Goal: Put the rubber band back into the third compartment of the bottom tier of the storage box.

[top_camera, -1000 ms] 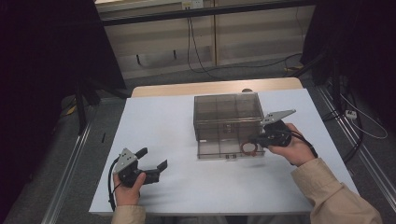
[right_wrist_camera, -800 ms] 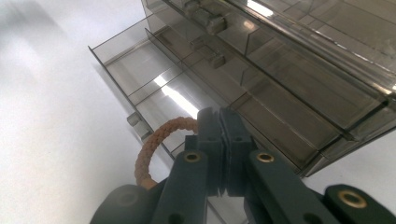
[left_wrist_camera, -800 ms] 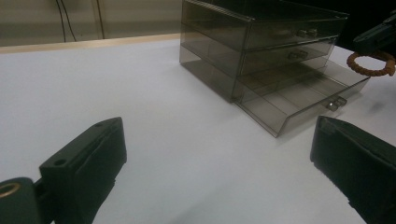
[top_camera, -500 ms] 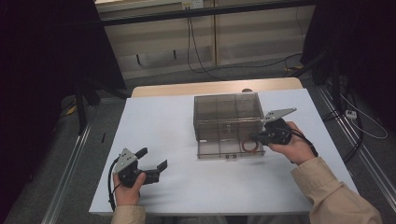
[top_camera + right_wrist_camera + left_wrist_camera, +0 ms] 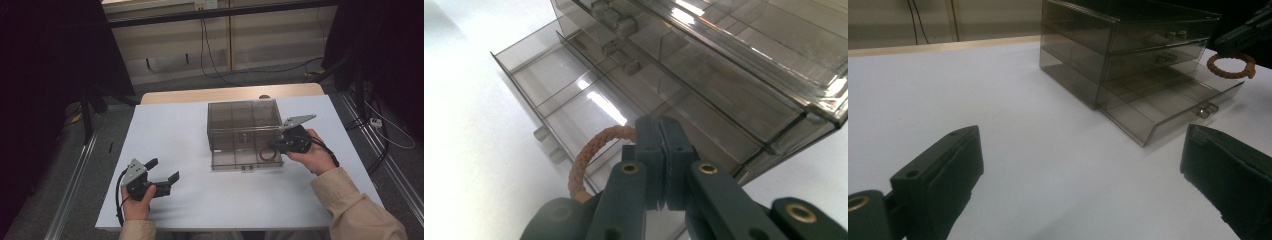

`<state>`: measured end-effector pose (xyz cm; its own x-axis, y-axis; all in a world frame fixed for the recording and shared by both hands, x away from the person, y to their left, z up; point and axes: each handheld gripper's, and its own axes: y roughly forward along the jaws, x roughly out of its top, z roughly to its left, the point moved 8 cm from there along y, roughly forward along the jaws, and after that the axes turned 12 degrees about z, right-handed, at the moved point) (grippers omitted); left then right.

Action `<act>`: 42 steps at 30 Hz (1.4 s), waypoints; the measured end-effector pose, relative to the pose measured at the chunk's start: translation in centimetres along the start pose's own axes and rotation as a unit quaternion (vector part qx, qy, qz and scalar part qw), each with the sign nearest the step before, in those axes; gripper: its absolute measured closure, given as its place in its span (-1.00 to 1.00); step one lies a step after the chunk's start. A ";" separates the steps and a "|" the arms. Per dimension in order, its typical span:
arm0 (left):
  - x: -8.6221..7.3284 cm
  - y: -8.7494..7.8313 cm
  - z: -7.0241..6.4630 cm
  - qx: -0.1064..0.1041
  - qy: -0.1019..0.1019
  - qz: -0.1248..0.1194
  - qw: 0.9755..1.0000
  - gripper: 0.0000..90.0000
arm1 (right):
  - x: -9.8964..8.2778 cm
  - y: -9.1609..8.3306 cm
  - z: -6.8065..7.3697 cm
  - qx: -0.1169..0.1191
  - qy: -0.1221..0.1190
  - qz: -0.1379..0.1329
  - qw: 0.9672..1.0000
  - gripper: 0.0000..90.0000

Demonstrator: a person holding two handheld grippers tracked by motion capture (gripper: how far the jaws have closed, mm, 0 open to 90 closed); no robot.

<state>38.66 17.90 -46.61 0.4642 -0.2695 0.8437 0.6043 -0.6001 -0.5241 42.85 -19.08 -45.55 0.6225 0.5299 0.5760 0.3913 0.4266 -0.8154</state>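
One white table (image 5: 200, 150) carries everything here, largest first. A smoky transparent drawer organiser (image 5: 243, 120) stands just past the table's centre toward one o'clock, its bottom drawer (image 5: 240, 159) pulled out toward six o'clock. At the drawer's three o'clock corner the right gripper (image 5: 274, 146) has its jaws pressed together on a braided brown hair tie (image 5: 266, 155), which hangs just over the open drawer's right compartment; the right gripper view shows the loop (image 5: 591, 155) curving out left of the pinched pads. Well apart, at seven o'clock on the table, the left gripper (image 5: 162, 172) rests with jaws spread wide, nothing between them.
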 end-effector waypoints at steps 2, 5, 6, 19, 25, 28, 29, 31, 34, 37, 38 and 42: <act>0.0 0.0 0.0 0.001 0.003 0.001 1.000 -0.92 | 0.0 0.0 -0.1 -0.001 -0.001 0.000 1.000 0.97; 0.0 0.0 0.0 0.000 0.001 0.001 1.000 -0.92 | 0.1 0.1 -0.2 -0.005 -0.004 0.001 1.000 0.97; 0.0 0.0 0.0 0.000 0.002 0.001 1.000 -0.92 | 0.1 0.2 -0.2 -0.005 -0.002 0.002 1.000 0.97; 0.0 0.0 0.0 -0.004 -0.004 -0.002 1.000 -0.92 | 0.0 0.5 -0.7 -0.010 0.003 0.001 1.000 0.97; 0.0 0.0 0.0 -0.003 -0.004 -0.002 1.000 -0.92 | 0.1 0.6 -0.8 -0.013 0.007 0.001 1.000 0.97; 0.0 -0.1 0.0 -0.002 -0.003 -0.002 1.000 -0.92 | 0.1 0.6 -0.9 -0.015 0.006 0.001 1.000 0.97; 0.1 -0.1 0.0 -0.002 -0.003 -0.003 1.000 -0.92 | 0.1 0.6 -0.9 -0.014 0.006 0.001 1.000 0.97; 0.1 -0.1 0.0 -0.002 -0.003 -0.003 1.000 -0.92 | 0.1 0.7 -0.9 -0.014 0.003 0.002 1.000 0.97; 0.0 0.0 0.0 -0.003 -0.002 -0.001 1.000 -0.92 | 0.0 0.8 -1.0 -0.015 0.005 0.004 1.000 0.97; 0.0 0.0 0.0 -0.005 -0.002 -0.002 1.000 -0.92 | 0.0 0.9 -1.0 -0.014 0.003 0.003 1.000 0.97; 0.0 0.0 0.0 -0.004 -0.002 -0.001 1.000 -0.92 | 0.1 0.9 -1.0 -0.015 0.002 0.002 1.000 0.97; 0.1 -0.1 0.0 -0.005 -0.002 -0.004 1.000 -0.92 | 0.0 0.9 -1.1 -0.015 0.004 0.004 1.000 0.97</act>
<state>38.62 17.91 -46.50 0.4614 -0.2613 0.8478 0.6016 -0.6102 -0.5155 43.91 -19.50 -46.36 0.6319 0.5268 0.5685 0.4062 0.3996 -0.8218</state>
